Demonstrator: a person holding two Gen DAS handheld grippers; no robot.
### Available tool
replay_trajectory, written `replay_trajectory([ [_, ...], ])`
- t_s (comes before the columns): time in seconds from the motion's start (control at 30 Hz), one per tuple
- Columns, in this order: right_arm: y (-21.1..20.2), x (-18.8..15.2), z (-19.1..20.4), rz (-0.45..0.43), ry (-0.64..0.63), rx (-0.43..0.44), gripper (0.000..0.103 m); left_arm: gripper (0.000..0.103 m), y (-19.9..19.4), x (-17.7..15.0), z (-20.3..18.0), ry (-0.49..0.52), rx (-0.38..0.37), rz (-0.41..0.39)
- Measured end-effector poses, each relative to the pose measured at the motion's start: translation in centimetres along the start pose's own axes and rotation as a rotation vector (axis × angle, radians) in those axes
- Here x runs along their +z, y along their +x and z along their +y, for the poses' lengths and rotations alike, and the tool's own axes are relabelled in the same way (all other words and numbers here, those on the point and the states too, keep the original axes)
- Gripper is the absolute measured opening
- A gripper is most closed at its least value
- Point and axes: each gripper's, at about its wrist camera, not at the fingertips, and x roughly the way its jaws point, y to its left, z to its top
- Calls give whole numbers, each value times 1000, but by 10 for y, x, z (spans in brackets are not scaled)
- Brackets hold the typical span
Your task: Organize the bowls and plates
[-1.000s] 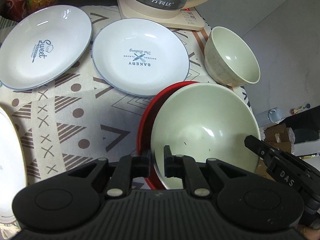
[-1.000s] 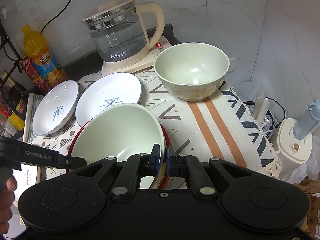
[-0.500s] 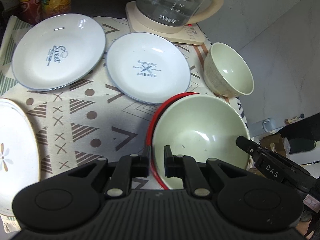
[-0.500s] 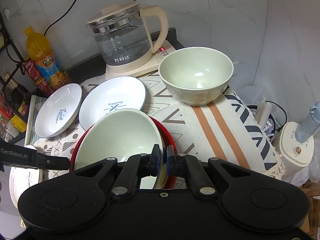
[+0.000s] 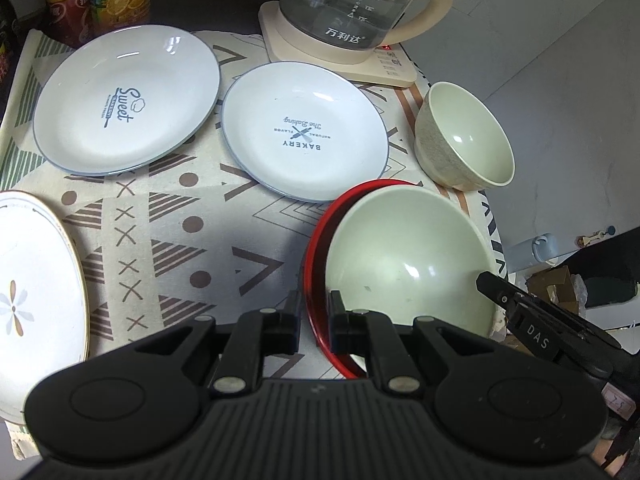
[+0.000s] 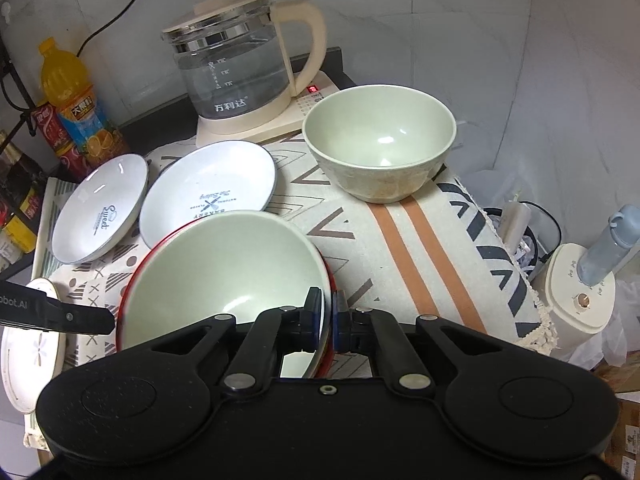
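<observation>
While both are pinching the red-rimmed bowl stack (image 5: 404, 264) at the surface's (image 5: 192, 224) five o'clock, the left gripper (image 5: 314, 322) is clamping its red rim and the right gripper (image 6: 327, 320) its opposite edge.

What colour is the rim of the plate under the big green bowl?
Red. The plate's rim shows best in the left wrist view.

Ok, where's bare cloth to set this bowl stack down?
Bare patterned tablecloth lies between the flower-patterned plate, the white "Sweet" plate, the white "BAKERY" plate and the held red-rimmed bowl stack. A second patch, with orange stripes, sits right of the stack, in front of the pale green bowl. The back by the glass kettle is crowded.
</observation>
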Motion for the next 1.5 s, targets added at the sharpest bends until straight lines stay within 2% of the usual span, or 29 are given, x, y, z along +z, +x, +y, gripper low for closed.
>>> replay_trajectory([
  [0.17,0,1,-5,9,17,23,8,11,-1,3,-6,19,8,-4],
  [0.37,-9,4,-13,10,70,82,15,18,0,11,-16,36,17,-14],
  [0.6,-11,13,-24,3,100,118,44,44,7,25,-35,66,37,-34],
  [0.77,-9,26,-37,-17,120,135,50,50,14,36,-49,77,35,-39],
  [1.5,34,75,-99,-35,222,110,50,52,66,103,-113,115,8,-98],
])
